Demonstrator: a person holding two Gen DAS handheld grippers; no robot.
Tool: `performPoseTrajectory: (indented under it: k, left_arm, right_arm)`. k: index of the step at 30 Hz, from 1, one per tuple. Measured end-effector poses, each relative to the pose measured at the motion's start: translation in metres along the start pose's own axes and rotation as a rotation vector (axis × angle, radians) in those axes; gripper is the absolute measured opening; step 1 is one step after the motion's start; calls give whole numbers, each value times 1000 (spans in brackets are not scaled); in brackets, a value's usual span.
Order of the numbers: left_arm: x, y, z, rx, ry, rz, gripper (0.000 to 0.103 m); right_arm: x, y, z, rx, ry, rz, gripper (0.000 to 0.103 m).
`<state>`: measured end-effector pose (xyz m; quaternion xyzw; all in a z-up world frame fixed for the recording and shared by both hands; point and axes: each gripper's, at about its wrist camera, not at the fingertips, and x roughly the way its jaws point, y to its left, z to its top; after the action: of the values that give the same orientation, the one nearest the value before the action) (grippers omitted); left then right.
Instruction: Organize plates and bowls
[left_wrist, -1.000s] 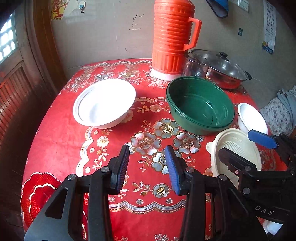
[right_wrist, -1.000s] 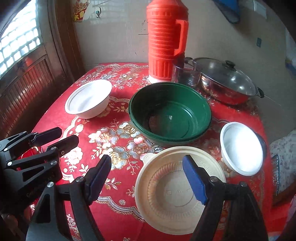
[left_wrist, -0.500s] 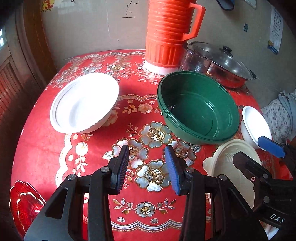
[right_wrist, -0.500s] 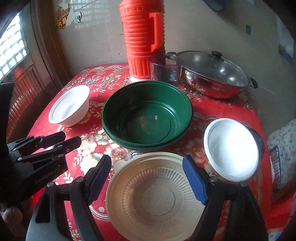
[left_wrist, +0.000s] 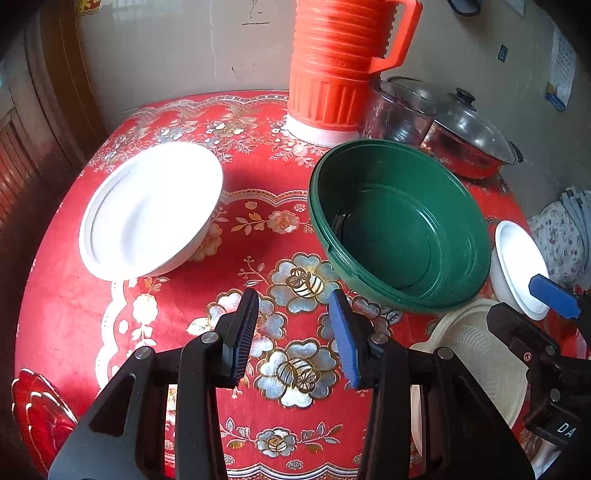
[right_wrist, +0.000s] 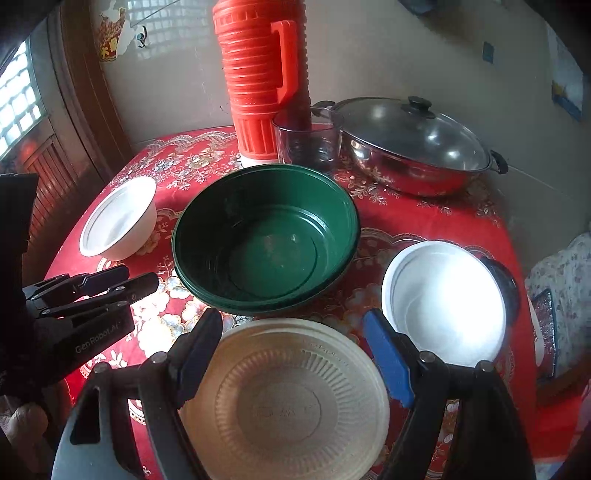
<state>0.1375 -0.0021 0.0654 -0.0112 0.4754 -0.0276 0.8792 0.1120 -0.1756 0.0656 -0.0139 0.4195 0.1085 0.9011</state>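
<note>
A large green bowl (left_wrist: 400, 225) (right_wrist: 266, 240) sits mid-table. A white bowl (left_wrist: 151, 208) (right_wrist: 118, 218) stands at the left, a second white bowl (right_wrist: 443, 299) (left_wrist: 517, 266) at the right. A cream ribbed plate (right_wrist: 288, 398) (left_wrist: 476, 358) lies at the front. My left gripper (left_wrist: 295, 336) is open and empty over the tablecloth, between the left white bowl and the green bowl. My right gripper (right_wrist: 295, 350) is open, its jaws straddling the cream plate from above; contact cannot be told.
A tall orange thermos (left_wrist: 340, 62) (right_wrist: 262, 81), a clear glass cup (right_wrist: 310, 144) and a lidded steel pot (right_wrist: 417, 147) stand at the back by the wall. The red floral tablecloth (left_wrist: 258, 229) covers the table. A wooden door is at left.
Both grippers have moved forward over the table toward the bowls. The right gripper has come over the cream plate and nearer the right white bowl. Both stay open.
</note>
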Motion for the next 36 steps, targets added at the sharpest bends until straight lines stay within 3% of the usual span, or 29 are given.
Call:
performPoseTrajectory:
  k: [26, 36]
  left_arm:
    - [22, 0, 39, -58, 10, 7, 40]
    - [19, 10, 46, -106, -8, -46, 40]
  right_arm:
    - [45, -52, 57, 85, 57, 119, 80]
    - [64, -61, 63, 103, 85, 136, 80]
